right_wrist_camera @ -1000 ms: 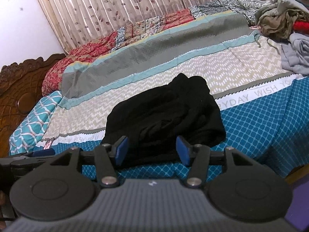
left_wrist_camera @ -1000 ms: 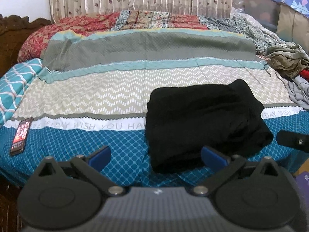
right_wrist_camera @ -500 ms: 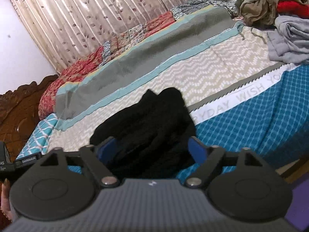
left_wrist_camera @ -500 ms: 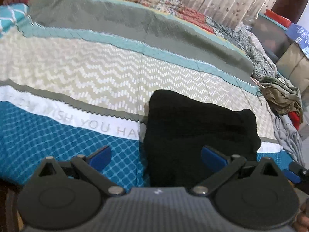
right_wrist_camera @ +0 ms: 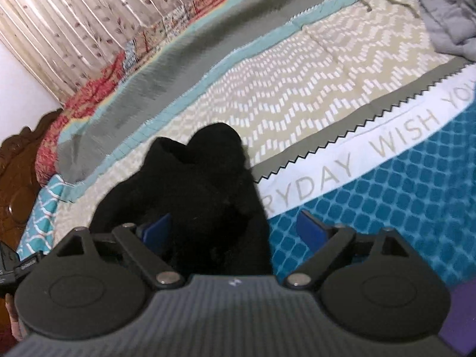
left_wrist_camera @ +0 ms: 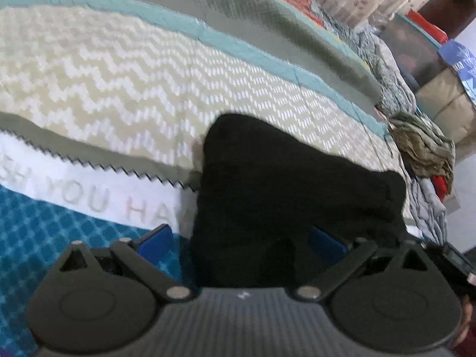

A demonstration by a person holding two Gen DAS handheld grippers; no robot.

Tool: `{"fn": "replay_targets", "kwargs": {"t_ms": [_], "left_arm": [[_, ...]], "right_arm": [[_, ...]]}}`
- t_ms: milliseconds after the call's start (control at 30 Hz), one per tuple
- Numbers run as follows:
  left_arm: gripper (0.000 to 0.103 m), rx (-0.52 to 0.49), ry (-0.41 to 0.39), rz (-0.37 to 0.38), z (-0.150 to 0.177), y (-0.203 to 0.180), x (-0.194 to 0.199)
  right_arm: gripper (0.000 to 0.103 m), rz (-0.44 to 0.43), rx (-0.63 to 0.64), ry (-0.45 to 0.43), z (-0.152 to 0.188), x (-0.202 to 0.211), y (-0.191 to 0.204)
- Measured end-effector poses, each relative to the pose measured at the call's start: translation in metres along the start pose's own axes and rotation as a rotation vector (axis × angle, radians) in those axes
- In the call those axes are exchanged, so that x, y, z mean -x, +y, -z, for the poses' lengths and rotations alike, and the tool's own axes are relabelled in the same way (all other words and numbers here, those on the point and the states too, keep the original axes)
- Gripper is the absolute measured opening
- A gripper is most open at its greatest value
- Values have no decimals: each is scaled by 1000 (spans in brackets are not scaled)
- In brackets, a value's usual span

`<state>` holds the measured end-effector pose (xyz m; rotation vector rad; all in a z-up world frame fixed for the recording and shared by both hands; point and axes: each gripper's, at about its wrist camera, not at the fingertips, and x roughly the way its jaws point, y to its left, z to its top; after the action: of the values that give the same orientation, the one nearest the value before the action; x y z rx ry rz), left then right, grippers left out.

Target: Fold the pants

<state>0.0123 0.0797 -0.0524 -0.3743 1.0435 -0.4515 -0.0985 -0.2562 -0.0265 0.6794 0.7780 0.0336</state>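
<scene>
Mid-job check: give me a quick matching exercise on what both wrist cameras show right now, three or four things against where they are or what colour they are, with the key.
Things:
1. pants
2. olive garment
3. grey clothes
4. left gripper

Descriptions:
A. crumpled heap by the bed's far right edge, left wrist view
B. black bundle on the bedspread
C. open, straddling the bundle's near left edge
D. pale pile at the top right, right wrist view

Pairs: 1-B, 2-A, 3-D, 4-C
</scene>
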Motion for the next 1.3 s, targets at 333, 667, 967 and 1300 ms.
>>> {"fn": "replay_targets", "kwargs": {"t_ms": [333, 667, 967, 1300], "left_arm": [[97, 35, 9, 76, 15, 0, -15], [103, -54, 11, 12, 20, -15, -24], [103, -111, 0, 0, 25, -20, -19], [103, -108, -6, -20, 28, -25, -18]], "right_arm": [[97, -170, -35, -1, 20, -4, 5], [103, -191, 25, -44, 30, -5, 7], [103, -141, 75, -39, 30, -13, 19], [102, -62, 142, -55, 35, -20, 36]]}}
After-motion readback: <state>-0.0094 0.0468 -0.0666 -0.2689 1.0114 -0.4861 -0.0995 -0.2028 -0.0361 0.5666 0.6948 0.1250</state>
